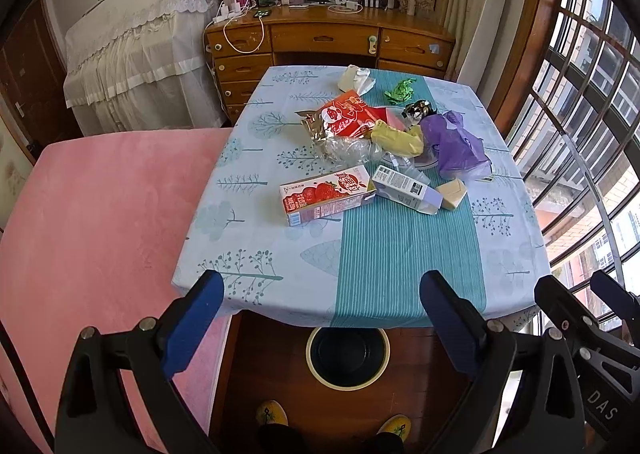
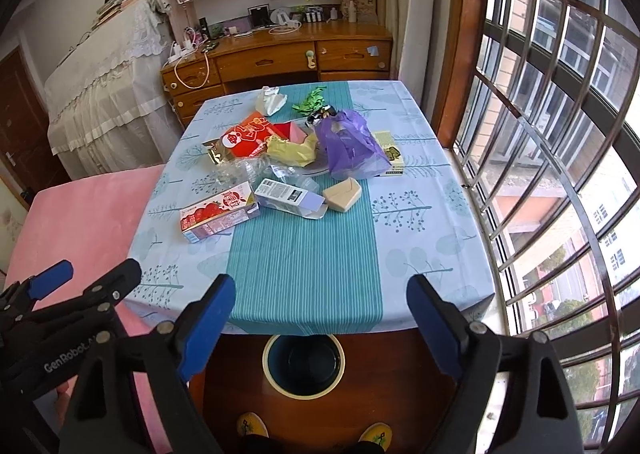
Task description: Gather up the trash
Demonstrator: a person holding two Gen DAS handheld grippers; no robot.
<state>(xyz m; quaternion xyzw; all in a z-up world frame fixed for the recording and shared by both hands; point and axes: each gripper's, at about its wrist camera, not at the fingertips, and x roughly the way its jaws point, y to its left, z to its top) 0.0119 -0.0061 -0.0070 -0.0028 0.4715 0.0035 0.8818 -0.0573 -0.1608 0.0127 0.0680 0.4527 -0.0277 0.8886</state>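
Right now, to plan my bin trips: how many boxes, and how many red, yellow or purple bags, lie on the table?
Boxes: 3 (strawberry carton, white box, tan box)
Bags: 3 (red bag, yellow bag, purple bag)
Total: 6

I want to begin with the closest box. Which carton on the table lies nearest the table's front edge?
The red strawberry carton, lying on its side left of the teal stripe. The pale lilac carton lies farther back, on the stripe.

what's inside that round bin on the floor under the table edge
The round cream-rimmed bin looks empty: only its dark inner wall and bottom show. The blue patterned tablecloth hides its far rim.
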